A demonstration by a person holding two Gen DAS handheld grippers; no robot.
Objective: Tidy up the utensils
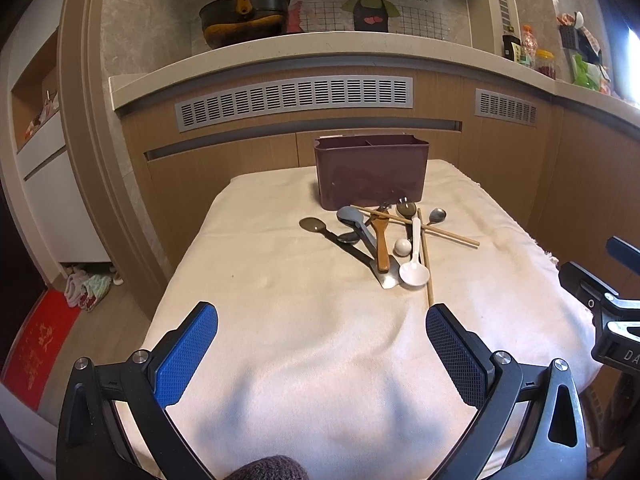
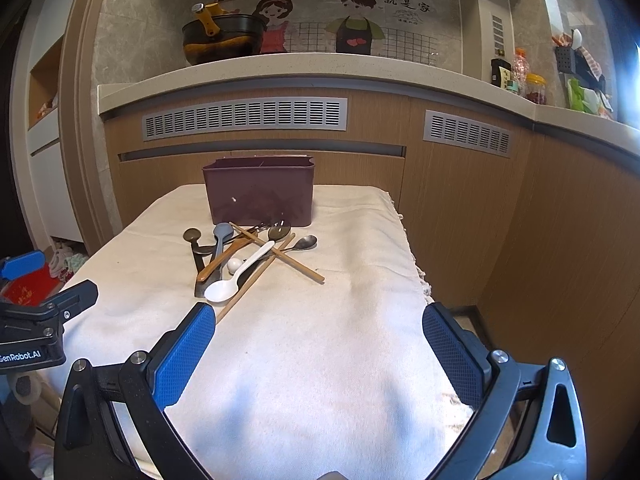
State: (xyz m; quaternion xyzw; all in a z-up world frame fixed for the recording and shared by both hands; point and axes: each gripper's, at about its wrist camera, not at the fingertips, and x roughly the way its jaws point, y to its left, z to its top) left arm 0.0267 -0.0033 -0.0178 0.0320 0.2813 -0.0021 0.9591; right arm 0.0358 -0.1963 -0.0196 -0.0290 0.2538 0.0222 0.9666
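Dim warm room, window glare at right (fisheye-bent edges), soft shadows.

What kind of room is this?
Probably a home kitchen: a pot sits on the counter, jars stand along it, and spoons lie by a caddy.

A box (image 1: 371, 176) stands at the back of the table (image 1: 280, 280). Spoons (image 1: 414, 272) and chopsticks (image 1: 416, 226) lie crossed in a pile just before it.
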